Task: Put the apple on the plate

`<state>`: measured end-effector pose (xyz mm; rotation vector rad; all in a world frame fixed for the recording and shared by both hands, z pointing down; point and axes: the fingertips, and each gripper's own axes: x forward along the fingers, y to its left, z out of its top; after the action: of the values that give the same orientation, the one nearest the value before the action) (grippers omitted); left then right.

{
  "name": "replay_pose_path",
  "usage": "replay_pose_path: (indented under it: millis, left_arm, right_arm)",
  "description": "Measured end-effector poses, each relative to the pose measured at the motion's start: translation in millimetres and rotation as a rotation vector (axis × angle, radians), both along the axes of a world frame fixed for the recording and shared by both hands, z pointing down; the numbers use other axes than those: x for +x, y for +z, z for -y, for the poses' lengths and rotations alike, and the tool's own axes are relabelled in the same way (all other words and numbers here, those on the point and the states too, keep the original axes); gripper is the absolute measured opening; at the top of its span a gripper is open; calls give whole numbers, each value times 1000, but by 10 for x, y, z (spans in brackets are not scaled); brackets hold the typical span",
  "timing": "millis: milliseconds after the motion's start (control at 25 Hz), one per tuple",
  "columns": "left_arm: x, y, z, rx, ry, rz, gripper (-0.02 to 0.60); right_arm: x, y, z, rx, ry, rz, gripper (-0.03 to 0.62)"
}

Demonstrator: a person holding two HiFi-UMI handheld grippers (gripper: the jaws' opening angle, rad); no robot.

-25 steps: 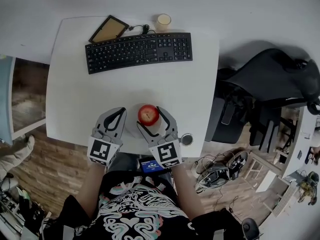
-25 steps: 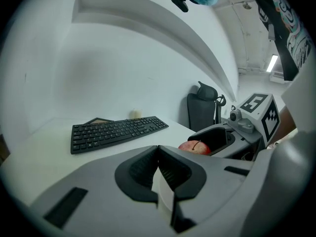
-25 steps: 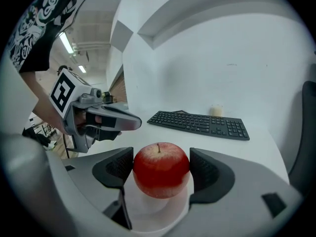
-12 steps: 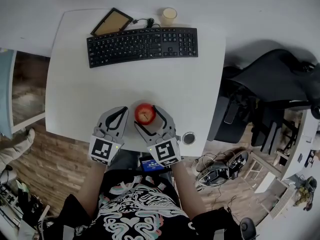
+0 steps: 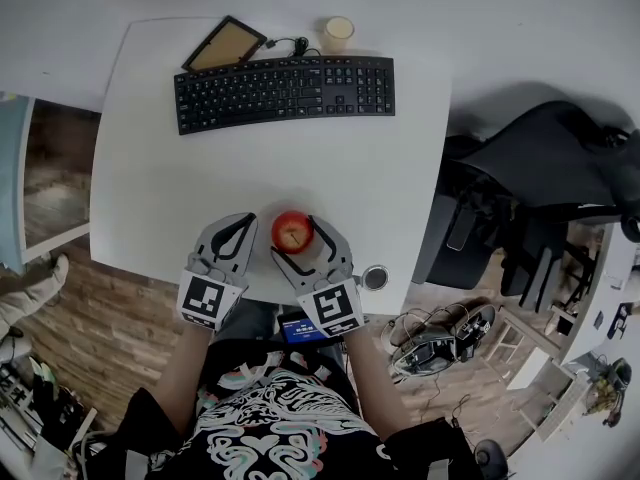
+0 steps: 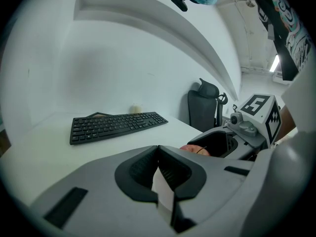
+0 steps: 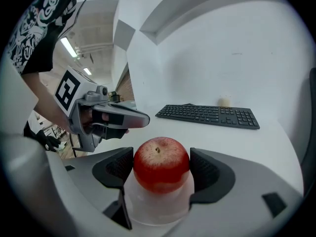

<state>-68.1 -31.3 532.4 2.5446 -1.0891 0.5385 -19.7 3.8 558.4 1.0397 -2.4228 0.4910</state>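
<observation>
A red apple (image 5: 292,230) sits between the jaws of my right gripper (image 5: 296,236), near the white table's front edge. In the right gripper view both pads press against the apple (image 7: 161,164), so my right gripper (image 7: 161,168) is shut on it. Directly under the apple is a pale round plate (image 7: 158,209), hard to pick out against the white table in the head view. My left gripper (image 5: 238,222) lies just left of the apple, shut and holding nothing. From the left gripper (image 6: 158,150) view only the top of the apple (image 6: 195,148) shows.
A black keyboard (image 5: 285,93) lies across the far side of the table (image 5: 150,188). A tan-faced tablet (image 5: 225,45) and a small cup (image 5: 337,32) sit behind it. A small round object (image 5: 374,277) is at the front right corner. A black chair (image 5: 540,168) stands to the right.
The apple and my right gripper shifted slightly left and then back a little. My left gripper has stayed in place.
</observation>
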Motion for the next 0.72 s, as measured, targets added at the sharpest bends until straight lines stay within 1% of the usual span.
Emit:
replay_pose_path:
  millis: [320, 440, 720]
  left_arm:
    - [65, 27, -50, 2, 3, -11, 12]
    - [92, 27, -74, -9, 13, 2, 12]
    - [86, 34, -68, -5, 13, 4, 12]
  right_arm:
    - [11, 12, -84, -33, -4, 35, 348]
    - [9, -11, -92, -32, -11, 39, 348]
    - [9, -82, -64, -21, 3, 60, 348]
